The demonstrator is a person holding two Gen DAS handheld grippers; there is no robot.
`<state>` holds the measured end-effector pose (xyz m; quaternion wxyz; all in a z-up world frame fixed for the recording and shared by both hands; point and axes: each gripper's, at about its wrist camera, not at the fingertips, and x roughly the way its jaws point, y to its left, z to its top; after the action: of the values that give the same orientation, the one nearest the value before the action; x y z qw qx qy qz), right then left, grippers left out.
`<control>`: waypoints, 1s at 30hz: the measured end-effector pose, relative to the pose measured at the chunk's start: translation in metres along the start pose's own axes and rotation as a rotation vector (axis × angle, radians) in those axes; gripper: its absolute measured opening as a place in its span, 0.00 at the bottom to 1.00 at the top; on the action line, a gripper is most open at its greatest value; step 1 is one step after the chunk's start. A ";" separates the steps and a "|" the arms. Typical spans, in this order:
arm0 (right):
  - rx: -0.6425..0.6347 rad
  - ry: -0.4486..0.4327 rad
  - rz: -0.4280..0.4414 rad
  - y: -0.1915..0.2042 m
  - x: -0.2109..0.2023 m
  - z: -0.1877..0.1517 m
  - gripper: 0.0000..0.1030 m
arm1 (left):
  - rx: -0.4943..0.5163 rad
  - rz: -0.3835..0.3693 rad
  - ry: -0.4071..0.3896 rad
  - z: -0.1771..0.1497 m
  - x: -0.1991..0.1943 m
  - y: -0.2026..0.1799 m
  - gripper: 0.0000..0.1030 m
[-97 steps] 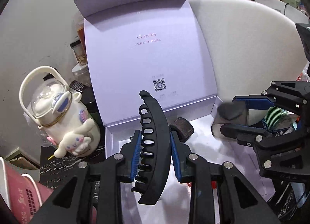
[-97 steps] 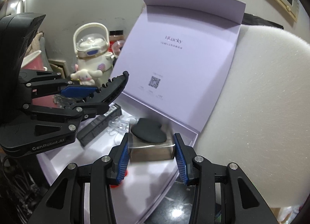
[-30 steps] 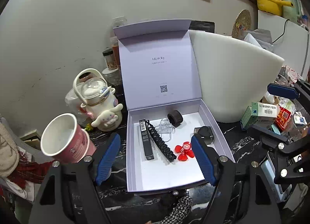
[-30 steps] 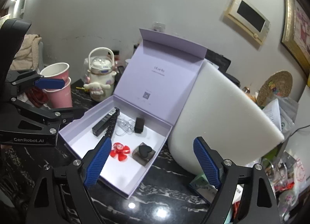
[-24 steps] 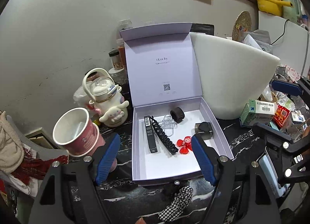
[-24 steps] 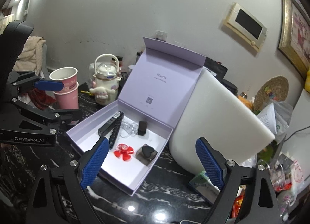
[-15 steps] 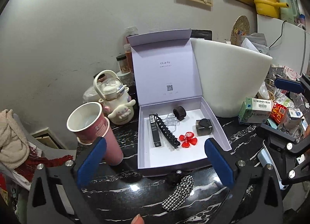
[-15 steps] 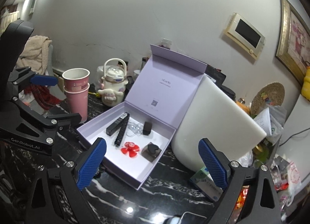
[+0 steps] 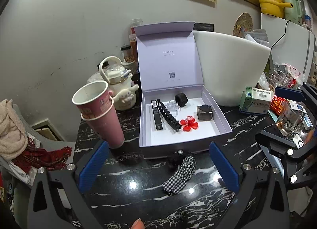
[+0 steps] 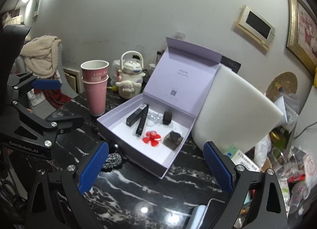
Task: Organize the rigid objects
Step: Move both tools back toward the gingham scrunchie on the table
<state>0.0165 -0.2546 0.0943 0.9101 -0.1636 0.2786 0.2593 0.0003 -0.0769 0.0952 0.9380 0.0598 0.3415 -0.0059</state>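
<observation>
An open lilac box [image 9: 223, 119] [image 10: 142, 162] stands on the black marble table with its lid up. In it lie a black hair clip [image 9: 168, 115] [image 10: 142, 122], a black tube [image 9: 156, 116] [image 10: 136, 115], a clear clip [image 9: 174, 106], a black cylinder [image 9: 181, 99] [image 10: 167, 118], a red flower clip [image 9: 189, 123] [image 10: 151, 138] and a dark cube with a heart [image 9: 205, 112] [image 10: 173, 138]. A checkered scrunchie [image 9: 181, 173] [image 10: 113, 160] lies in front of the box. My left gripper [image 9: 157, 162] [image 10: 57, 102] and right gripper [image 10: 155, 168] [image 9: 281, 118] hang back from the box, wide open and empty.
Stacked pink paper cups [image 9: 101, 114] [image 10: 96, 88] and a white character kettle [image 9: 118, 86] [image 10: 131, 78] stand left of the box. A big white foam block [image 9: 229, 66] [image 10: 233, 110] leans at its right. A medicine carton [image 9: 255, 100], a glass [image 9: 289, 122] and packets crowd the right edge.
Earlier the left gripper held the hair clip and the right held the dark cube over the box. Both items now lie in it; both grippers have drawn back and opened wider.
</observation>
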 end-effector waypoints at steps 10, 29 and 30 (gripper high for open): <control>0.058 0.051 0.052 0.005 0.015 -0.027 0.95 | -0.071 -0.060 0.082 -0.027 0.017 0.006 1.00; 0.121 0.176 0.070 0.005 0.062 -0.068 0.95 | -0.084 -0.169 0.153 -0.064 0.067 0.001 0.99; 0.128 0.183 0.073 0.004 0.065 -0.070 0.95 | -0.079 -0.174 0.158 -0.065 0.070 0.000 0.99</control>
<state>0.0309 -0.2576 0.0003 0.8794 -0.1182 0.3824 0.2579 0.0126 -0.0676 0.0011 0.9058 -0.0069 0.4181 -0.0690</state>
